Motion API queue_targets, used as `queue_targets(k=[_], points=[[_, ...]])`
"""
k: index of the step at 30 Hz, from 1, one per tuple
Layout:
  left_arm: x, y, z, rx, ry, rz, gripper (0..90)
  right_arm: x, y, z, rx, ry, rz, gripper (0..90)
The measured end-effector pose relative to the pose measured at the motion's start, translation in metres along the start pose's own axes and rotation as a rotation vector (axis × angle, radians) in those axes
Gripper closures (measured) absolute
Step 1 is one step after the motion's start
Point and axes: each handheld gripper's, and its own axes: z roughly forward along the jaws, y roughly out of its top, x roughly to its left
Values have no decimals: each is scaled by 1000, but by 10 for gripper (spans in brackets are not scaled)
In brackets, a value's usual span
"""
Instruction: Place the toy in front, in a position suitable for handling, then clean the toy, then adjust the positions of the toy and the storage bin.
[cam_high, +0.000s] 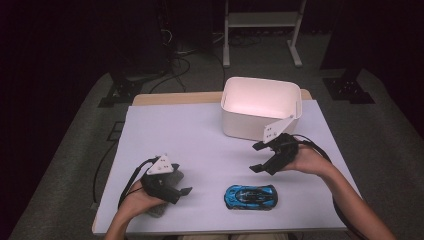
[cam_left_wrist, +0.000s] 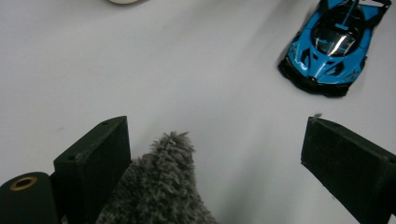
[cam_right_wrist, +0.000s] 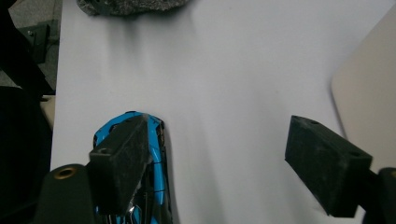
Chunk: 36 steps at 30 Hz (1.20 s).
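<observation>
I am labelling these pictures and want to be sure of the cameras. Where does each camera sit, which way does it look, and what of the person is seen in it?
High view: above the person's side, looking forward and down on the table; both forearms, left gripper, right gripper.
Left gripper view: on the left gripper, looking past a grey fuzzy thing toward the blue toy car; two black jaws, apart.
Right gripper view: on the right gripper, looking down at the car; jaws apart.
Shared: all three show the car.
</observation>
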Motion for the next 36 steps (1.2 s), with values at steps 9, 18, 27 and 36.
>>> queue_targets(k=[9, 18, 27, 36], points=[[0, 3, 1, 7, -11, 4, 76, -14, 24, -14, 25, -13, -18, 193], [-2, 4, 3, 13, -21, 10, 76, -23, 40, -26, 32, -33, -39, 196], [3, 4, 1, 2, -27, 12, 76, -40, 55, -32, 67, -49, -44, 201], [1, 3, 1, 2, -29, 13, 76, -48, 63, -38, 75, -57, -39, 201]])
